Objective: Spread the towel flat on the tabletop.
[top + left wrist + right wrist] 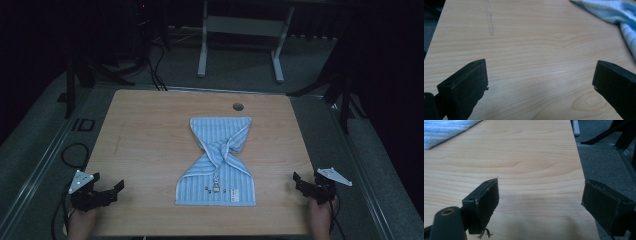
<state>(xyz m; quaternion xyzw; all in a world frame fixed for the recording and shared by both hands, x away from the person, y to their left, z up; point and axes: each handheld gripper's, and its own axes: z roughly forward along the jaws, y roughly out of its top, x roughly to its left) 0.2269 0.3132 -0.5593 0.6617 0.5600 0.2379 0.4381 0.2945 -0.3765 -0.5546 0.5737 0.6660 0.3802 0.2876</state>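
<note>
**Both grippers wide and empty, the twisted towel waiting between them**

The left gripper (107,192) stands with its jaws far apart, and in the left gripper view nothing lies between them but bare wood. The right gripper (306,184) is the same: jaws spread, nothing held, nothing touched, with the table's right edge and the grey floor just past one jaw in the right gripper view. Each is carried in a hand at the near edge of the table (145,150), the left well to the left of the towel and the right well to the right of it.

The towel (217,162), light blue with pale stripes, lies in the middle of the table, twisted at its waist so that it fans out into a far half and a near half. The near half, with a small printed figure and a label strip, lies flat just short of the near edge. A round hole in the tabletop (238,106) sits beyond the towel's far edge.

The step in hand looks like the reach toward the towel. To do it well, each gripper should probably come in low at a corner of the same half, keep its jaws wide until cloth is fully between them, and pinch only one layer, so the twist can be turned out rather than tightened.
</note>
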